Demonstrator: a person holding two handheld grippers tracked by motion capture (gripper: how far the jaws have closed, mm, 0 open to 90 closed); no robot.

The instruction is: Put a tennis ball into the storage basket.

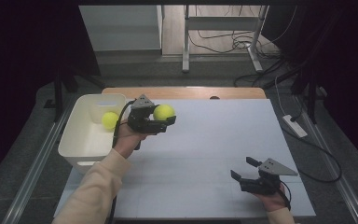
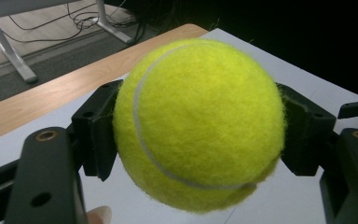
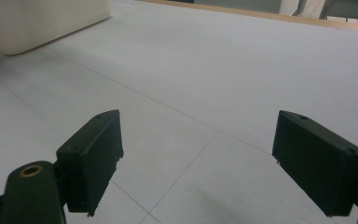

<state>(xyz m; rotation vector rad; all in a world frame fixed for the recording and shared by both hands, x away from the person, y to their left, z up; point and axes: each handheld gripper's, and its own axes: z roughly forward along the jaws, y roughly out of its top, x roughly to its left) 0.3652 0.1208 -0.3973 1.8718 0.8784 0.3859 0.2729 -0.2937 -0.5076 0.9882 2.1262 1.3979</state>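
Left gripper (image 1: 164, 122) clamped on tennis ball (image 1: 163, 112) beside white bin (image 1: 77, 140) containing second ball (image 1: 110, 120); right gripper (image 1: 244, 170) spread wide, empty, over table (image 1: 214, 140).

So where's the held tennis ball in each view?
High view: held tennis ball left of centre, in the left gripper, beside the white bin.
Left gripper view: centre, clamped between both fingers.
Right gripper view: not in it.
Shared landmark: the white bin.
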